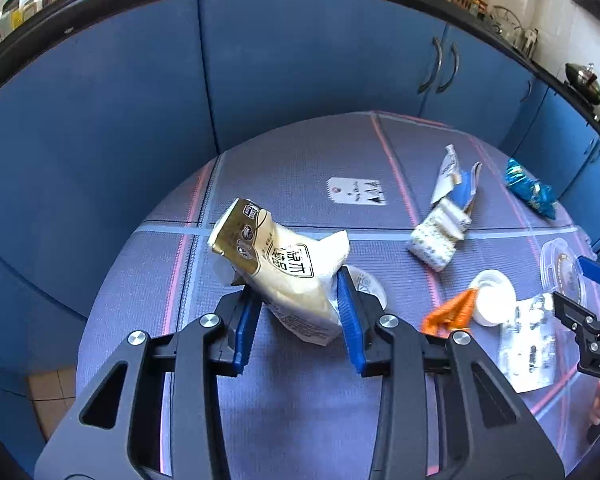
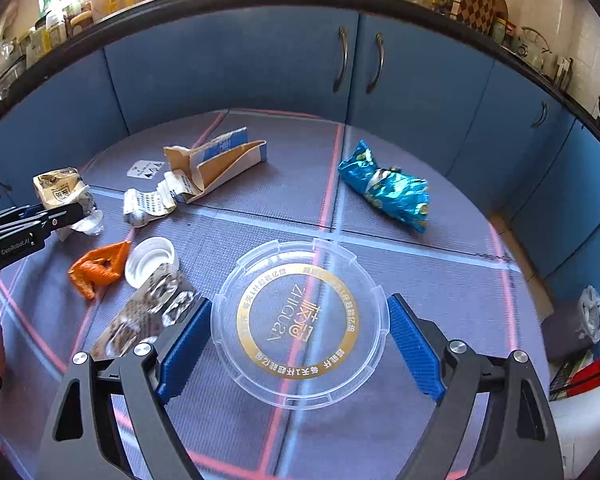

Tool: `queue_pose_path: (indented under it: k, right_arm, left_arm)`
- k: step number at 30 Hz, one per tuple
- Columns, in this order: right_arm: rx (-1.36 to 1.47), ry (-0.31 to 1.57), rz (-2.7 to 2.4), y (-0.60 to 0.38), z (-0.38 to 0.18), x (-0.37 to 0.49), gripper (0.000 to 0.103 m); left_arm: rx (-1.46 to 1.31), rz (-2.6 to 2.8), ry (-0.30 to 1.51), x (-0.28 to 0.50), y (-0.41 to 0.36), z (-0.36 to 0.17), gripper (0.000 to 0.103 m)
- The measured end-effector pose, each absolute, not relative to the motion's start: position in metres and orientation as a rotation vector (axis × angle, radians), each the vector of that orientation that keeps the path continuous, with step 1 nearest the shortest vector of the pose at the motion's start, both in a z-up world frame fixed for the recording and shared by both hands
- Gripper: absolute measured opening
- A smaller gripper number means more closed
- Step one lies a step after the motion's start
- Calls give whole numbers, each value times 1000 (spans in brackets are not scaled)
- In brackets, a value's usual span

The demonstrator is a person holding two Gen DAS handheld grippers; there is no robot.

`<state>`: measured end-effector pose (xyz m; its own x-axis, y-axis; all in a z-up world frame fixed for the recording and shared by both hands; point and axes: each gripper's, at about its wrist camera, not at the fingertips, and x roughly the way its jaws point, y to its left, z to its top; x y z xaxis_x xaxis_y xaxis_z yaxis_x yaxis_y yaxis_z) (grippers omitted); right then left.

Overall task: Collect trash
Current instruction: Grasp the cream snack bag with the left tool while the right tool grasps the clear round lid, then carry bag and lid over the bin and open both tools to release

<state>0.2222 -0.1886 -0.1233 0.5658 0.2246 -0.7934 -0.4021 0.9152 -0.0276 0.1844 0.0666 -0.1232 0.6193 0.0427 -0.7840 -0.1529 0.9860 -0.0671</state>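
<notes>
On the mat: trash lying scattered
Cream bag: sitting between the left gripper pads, jaws partly open, contact unclear
Clear lid: lying flat between the right gripper jaws, spread wide, not gripping
Blue wrapper: lying well apart

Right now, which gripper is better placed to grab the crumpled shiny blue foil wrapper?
Right. The crumpled shiny blue foil wrapper lies ahead of the right gripper, open around a clear round plastic lid. The left gripper straddles a cream snack bag.
</notes>
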Motion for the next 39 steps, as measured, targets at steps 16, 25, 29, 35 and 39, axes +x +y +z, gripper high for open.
queue_pose_path:
  k: [16, 25, 29, 35, 39]
  right_arm:
    - [-200, 816, 326, -247, -72, 157, 84]
    - [-181, 802, 267, -284, -64, 133, 84]
    - [-167, 800, 229, -304, -62, 124, 84]
    - [-152, 794, 155, -338, -62, 111, 84]
    - [-137, 789, 101, -363, -61, 103, 84]
  left_arm:
    - [3, -111, 814, 149, -50, -69, 38]
    - [64, -226, 807, 133, -116, -59, 38]
    - [88, -267, 800, 129, -143, -55, 38]
    - [118, -325, 793, 126, -180, -51, 38]
    - [151, -362, 783, 123, -208, -51, 38]
